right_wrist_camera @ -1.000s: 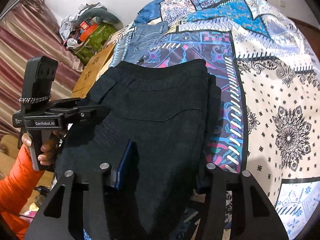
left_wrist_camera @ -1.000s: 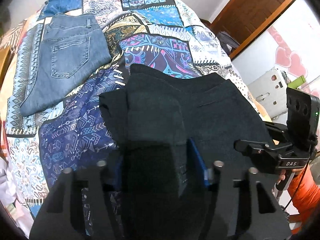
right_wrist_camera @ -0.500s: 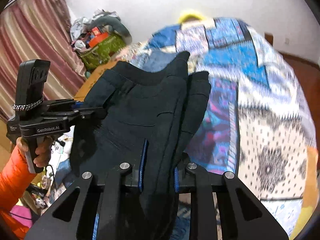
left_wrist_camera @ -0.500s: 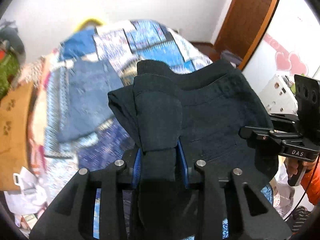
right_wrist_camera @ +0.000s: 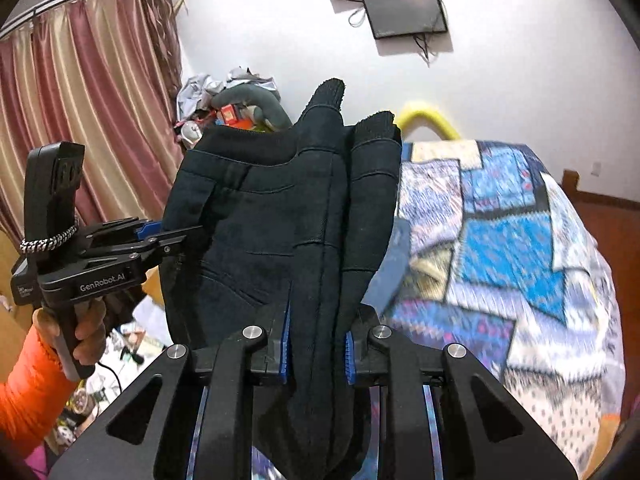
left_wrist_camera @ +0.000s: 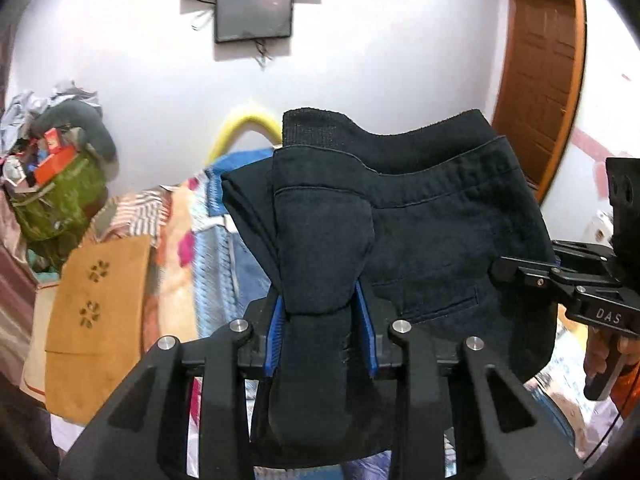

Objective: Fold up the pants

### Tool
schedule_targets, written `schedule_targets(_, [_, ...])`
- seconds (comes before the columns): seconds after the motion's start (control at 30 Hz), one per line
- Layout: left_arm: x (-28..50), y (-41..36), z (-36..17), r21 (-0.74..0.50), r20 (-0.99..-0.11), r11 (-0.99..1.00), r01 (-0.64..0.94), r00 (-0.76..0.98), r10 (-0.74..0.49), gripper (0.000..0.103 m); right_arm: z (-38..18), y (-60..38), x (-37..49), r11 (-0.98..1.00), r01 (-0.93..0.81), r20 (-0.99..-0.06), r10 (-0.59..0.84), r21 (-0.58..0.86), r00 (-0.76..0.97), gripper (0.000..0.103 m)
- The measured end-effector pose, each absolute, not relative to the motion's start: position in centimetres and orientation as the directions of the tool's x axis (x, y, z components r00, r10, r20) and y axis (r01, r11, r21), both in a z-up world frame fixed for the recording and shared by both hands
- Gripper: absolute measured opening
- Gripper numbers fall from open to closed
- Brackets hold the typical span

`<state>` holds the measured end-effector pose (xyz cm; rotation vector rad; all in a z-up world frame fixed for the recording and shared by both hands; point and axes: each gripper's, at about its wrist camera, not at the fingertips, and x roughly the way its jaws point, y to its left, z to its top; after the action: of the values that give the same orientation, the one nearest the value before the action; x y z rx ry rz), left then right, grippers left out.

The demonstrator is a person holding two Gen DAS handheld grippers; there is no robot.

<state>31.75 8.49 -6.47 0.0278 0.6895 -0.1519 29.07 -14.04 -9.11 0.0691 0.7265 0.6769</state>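
Note:
The folded black pants (left_wrist_camera: 432, 248) hang in the air between my two grippers, lifted off the bed. My left gripper (left_wrist_camera: 320, 320) is shut on one bunched edge of the pants. My right gripper (right_wrist_camera: 316, 344) is shut on the other bunched edge of the pants (right_wrist_camera: 256, 232). The right gripper also shows at the right of the left wrist view (left_wrist_camera: 576, 284), and the left gripper shows at the left of the right wrist view (right_wrist_camera: 120, 248). The waistband points up and away from me.
The patchwork bedspread (right_wrist_camera: 520, 248) lies below and to the right. A yellow headboard arch (left_wrist_camera: 244, 128) and a wall screen (left_wrist_camera: 252, 12) stand behind. A clothes pile with a green bag (left_wrist_camera: 56, 184), curtains (right_wrist_camera: 88, 120) and a wooden door (left_wrist_camera: 536, 80) flank the bed.
Both grippers closed on the black pants and lifted them off the bed. The views tilted up from the bedspread to the far wall. The folded jeans have gone out of sight.

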Motion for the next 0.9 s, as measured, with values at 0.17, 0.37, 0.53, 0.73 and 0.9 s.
schedule_targets(0.17, [35.2,11.1,-7.3,-0.029,-0.633,0.995,0.099,0.768,-0.095,0.032,-10.3,-11.5,33.0,0.789,-0.543,-0.592,0.591,0.286,0.548,0.018])
schedule_targets(0.37, [39.9,13.2,-11.4,-0.052,-0.678,0.998,0.040,0.732,-0.065,0.032,-13.6,-9.2,37.3,0.801,-0.512,-0.638,0.574,0.309,0.513,0.018])
schedule_targets(0.53, [44.4,14.4,-16.4,-0.056,-0.736,0.998,0.012,0.675,-0.049,0.032,-17.2,-7.5,40.6,0.822,-0.489,-0.699,0.533,0.293,0.477,0.018])
schedule_targets(0.73, [49.1,15.2,-22.0,-0.057,-0.798,0.998,-0.007,0.601,-0.041,0.032,-22.4,-6.3,44.7,0.845,-0.444,-0.770,0.488,0.299,0.410,0.018])
schedule_targets(0.9, [52.3,15.7,-26.5,-0.065,-0.840,0.998,-0.019,0.540,-0.044,0.032,-25.6,-5.9,46.7,0.868,-0.396,-0.814,0.449,0.300,0.367,0.018])
